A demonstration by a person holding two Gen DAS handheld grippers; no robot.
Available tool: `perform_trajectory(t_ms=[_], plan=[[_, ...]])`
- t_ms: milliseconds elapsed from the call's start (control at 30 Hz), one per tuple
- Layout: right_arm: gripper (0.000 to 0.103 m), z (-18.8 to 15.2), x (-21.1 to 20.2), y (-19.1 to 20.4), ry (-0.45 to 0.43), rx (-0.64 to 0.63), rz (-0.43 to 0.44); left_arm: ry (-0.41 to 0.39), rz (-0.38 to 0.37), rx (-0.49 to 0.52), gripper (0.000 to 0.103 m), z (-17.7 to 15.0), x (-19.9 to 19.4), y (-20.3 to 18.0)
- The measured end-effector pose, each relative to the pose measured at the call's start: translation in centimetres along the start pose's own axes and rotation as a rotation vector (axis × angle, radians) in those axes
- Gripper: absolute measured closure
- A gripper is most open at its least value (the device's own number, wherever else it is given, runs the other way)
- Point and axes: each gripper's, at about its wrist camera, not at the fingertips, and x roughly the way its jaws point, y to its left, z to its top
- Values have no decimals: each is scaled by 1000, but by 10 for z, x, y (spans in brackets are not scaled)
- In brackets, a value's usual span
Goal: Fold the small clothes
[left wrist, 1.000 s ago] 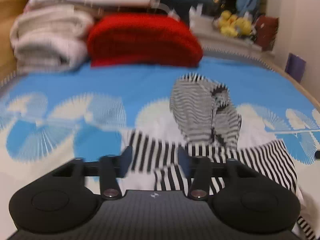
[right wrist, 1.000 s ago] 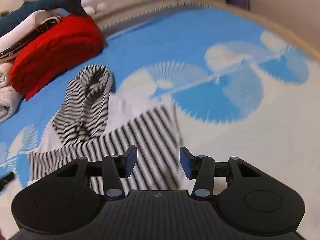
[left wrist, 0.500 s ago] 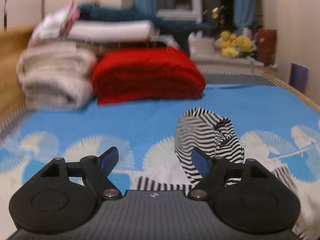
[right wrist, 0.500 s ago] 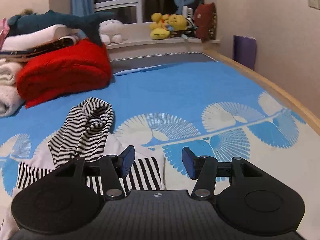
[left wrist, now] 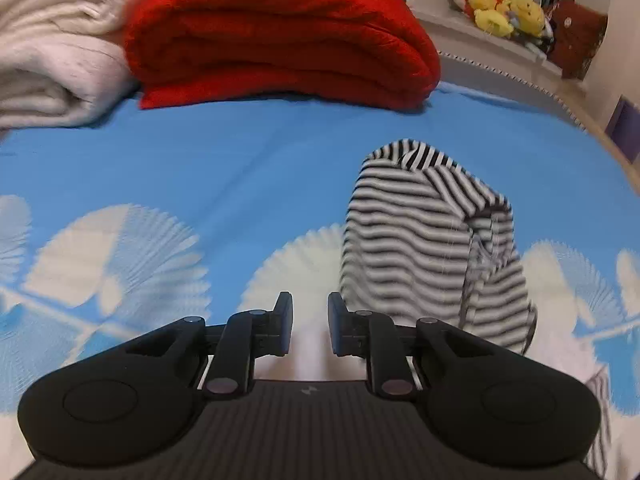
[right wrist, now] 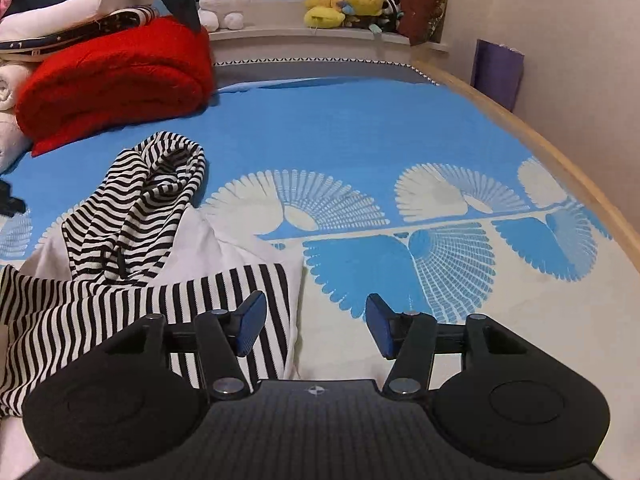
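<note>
Since half a second ago the left gripper (left wrist: 309,330) has swept forward across the bed, so the red blanket (left wrist: 280,36) now fills the top of its view, and its jaws have just been closing from a wide spread to a narrow gap. Nothing is gripped between the pads; only pale fabric or bedspread shows through the slot, and which of the two it is cannot be told.

At the left of that view lies a folded cream blanket (left wrist: 52,48), touching the red one. On the blue bedspread (left wrist: 240,160) with its white fan pattern, the striped hooded garment (left wrist: 424,240) lies to the right of the left gripper, its hood pointing toward the red blanket and its near edge just beside the right fingertip (left wrist: 338,328).

In the right wrist view the same garment (right wrist: 132,216) sits at the left, the hood crumpled above a white panel and a band of wider stripes. The right gripper (right wrist: 314,328) hangs over that band's right-hand edge with its jaws spread apart, pinching nothing; the left pad (right wrist: 250,326) is above the stripes, the right pad (right wrist: 378,330) above bare bedspread. Yellow plush toys (right wrist: 344,4) sit on the window ledge beyond.
</note>
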Motion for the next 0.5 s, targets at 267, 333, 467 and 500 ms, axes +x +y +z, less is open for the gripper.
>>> perform_trajectory(t_ms=[267,333,467,500], plan=[[86,2,19,-1,32,-14,15,27,-70,-31,82,56,72,6],[84,0,29,-2,74,-16,-11,39,-89,-40,82,67,89,4],[82,-9,45,3,126,-62,-41,54,-105,-58,80,88,123,-3],[81,-10,46,4,130,-70,-46,52,-109,-69,80,93,132,-6]])
